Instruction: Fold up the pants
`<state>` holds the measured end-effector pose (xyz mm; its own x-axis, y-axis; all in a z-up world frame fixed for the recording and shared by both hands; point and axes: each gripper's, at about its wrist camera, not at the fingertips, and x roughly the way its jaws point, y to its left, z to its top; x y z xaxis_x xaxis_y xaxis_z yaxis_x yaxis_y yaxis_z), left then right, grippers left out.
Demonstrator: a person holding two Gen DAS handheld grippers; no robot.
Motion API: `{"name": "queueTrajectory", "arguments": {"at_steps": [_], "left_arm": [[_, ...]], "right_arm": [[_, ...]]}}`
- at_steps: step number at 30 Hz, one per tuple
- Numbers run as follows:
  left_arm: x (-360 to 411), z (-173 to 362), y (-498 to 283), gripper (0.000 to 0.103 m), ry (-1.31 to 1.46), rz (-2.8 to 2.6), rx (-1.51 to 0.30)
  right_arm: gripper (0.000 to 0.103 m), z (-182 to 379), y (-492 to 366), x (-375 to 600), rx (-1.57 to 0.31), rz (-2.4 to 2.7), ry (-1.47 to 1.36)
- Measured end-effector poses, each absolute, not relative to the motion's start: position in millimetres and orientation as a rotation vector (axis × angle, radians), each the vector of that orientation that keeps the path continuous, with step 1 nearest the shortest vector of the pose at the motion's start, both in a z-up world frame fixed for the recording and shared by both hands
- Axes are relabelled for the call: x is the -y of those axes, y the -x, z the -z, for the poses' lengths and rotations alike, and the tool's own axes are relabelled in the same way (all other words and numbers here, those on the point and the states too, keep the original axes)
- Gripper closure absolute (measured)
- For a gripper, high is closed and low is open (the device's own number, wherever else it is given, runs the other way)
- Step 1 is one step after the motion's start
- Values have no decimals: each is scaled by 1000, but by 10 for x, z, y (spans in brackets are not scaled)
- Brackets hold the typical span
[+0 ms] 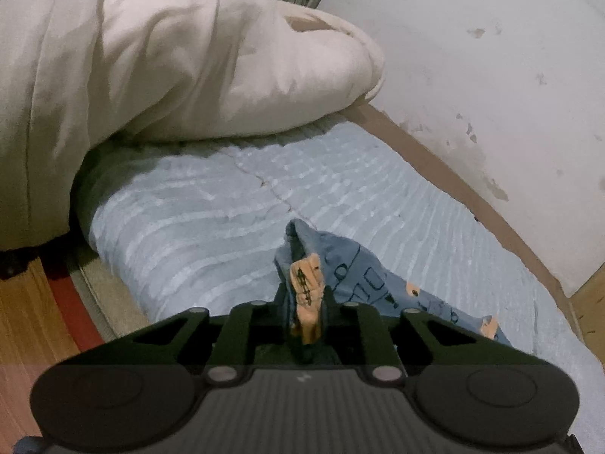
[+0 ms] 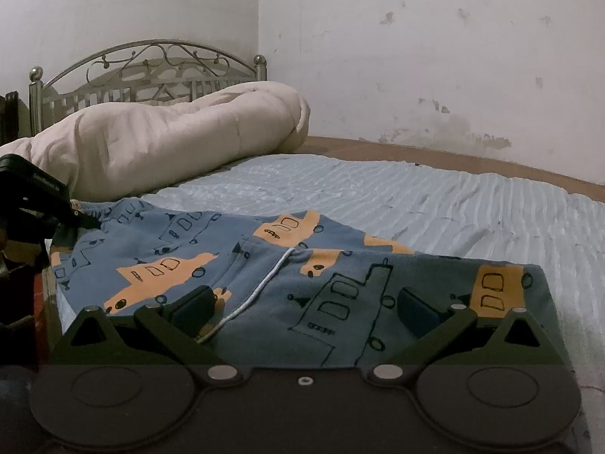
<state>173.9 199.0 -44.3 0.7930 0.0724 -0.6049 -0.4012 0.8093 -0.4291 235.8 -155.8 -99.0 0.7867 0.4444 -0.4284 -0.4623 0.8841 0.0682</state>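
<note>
Left gripper (image 1: 305,302): fingers closed together, pinching a bunched fold of cloth between the pads; pointed forward and slightly downward. Also visible at the left edge of the right wrist view (image 2: 81,221), tips closed and meeting cloth.

Right gripper (image 2: 308,302): fingers (image 2: 196,302) spread wide apart, nothing clamped between them; held low and roughly level, pointed forward, with both pads over cloth. Contact with the cloth cannot be determined.
</note>
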Motion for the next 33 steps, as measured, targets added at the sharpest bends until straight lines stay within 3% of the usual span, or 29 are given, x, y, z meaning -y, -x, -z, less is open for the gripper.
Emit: {"name": "queueTrajectory", "arguments": {"at_steps": [10,20,26,33], "left_arm": [[-1462,-144,-1723,88,419,-152,-480],[-397,-649,-1805,88,224,143,-402],[328,-584,-1905,88,108,298,-438],[1056,-126,-2050,86,-33,369,-570]], "right_arm": [[1,997,-2319,1585,-443,-480,22],[1,713,-2008,1920,-363,-389,-27],[1,592,-1716,2483,-355,-245,-35],[1,611,-1428,3058,-380,-68,-40]]}}
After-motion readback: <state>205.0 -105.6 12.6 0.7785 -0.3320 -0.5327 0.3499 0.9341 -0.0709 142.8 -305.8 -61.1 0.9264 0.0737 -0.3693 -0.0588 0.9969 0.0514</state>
